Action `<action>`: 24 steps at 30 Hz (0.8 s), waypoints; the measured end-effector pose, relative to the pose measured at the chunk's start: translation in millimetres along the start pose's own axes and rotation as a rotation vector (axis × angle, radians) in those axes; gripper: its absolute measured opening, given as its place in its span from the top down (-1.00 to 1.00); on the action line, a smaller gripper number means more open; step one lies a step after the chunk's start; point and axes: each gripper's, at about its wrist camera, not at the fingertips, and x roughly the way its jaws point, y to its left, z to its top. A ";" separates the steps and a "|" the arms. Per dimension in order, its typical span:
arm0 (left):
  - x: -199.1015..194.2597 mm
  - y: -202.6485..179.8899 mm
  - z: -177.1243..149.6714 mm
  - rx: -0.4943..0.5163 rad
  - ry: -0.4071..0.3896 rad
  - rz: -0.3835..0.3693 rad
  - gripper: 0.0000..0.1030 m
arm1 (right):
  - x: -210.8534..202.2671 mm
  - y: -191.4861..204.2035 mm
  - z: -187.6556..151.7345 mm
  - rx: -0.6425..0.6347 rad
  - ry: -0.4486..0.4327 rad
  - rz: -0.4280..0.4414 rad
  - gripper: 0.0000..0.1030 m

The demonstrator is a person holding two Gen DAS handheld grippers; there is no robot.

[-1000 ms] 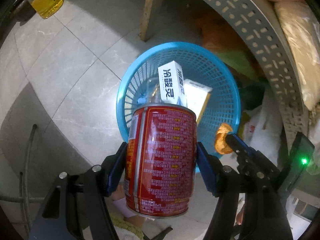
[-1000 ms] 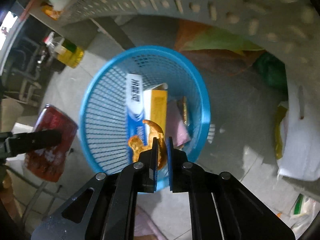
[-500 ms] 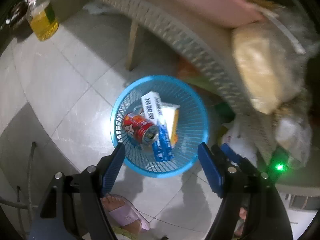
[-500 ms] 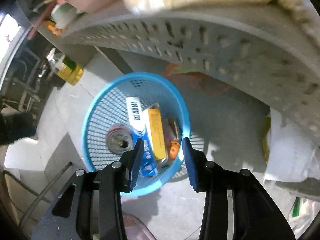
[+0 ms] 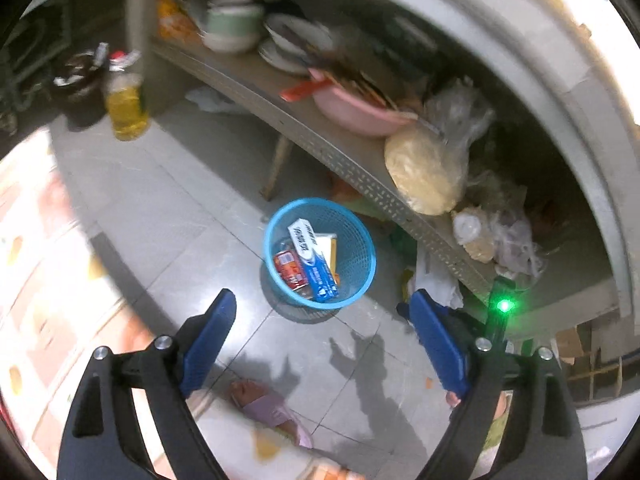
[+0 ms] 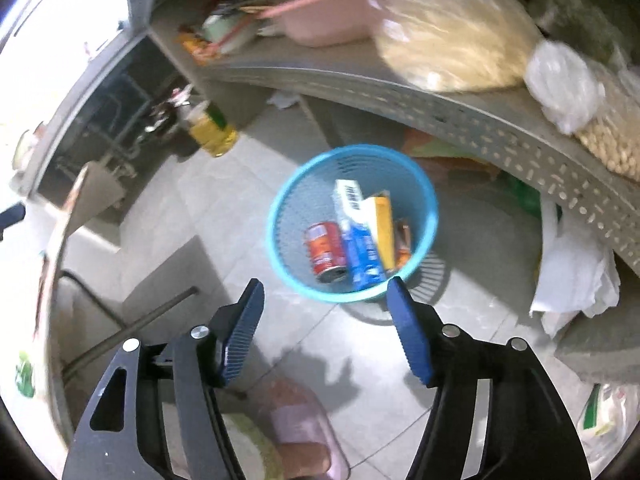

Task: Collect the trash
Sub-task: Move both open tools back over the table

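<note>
A blue plastic basket (image 5: 362, 240) (image 6: 424, 196) stands on the tiled floor below a grey shelf. Inside it lie a red can (image 5: 290, 268) (image 6: 326, 250), a blue-and-white box (image 5: 314, 264) (image 6: 360, 248), a yellow box (image 6: 382, 224) and a scrap of orange peel (image 6: 402, 254). My left gripper (image 5: 322, 306) hangs high above the basket, its jaws opening with nothing between them. My right gripper (image 6: 325, 293) is also above the basket's near rim, jaws opening and empty.
A perforated grey shelf (image 5: 360, 168) (image 6: 460, 116) carries a pink basin (image 5: 356, 110), bowls and bagged food. A bottle of yellow oil (image 5: 124, 108) (image 6: 214, 130) stands on the floor. White plastic bags (image 6: 572, 276) lie right of the basket. A person's foot in a pink slipper (image 5: 276, 412) is below.
The left gripper let the red can fall into the basket and the right let go of the orange peel. Both grippers opened wider and rose well above the basket.
</note>
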 end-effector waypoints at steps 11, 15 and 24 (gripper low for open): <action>-121.2 68.8 -124.5 -0.161 -0.308 0.219 -0.78 | -34.2 106.8 27.3 -0.189 -0.018 0.216 -0.31; -147.8 94.2 -159.7 -0.179 -0.371 0.328 -0.78 | -43.1 155.0 32.2 -0.246 -0.009 0.302 -0.33; -185.2 154.3 -233.6 -0.316 -0.479 0.490 -0.78 | -14.4 295.9 23.6 -0.374 0.191 0.586 -0.33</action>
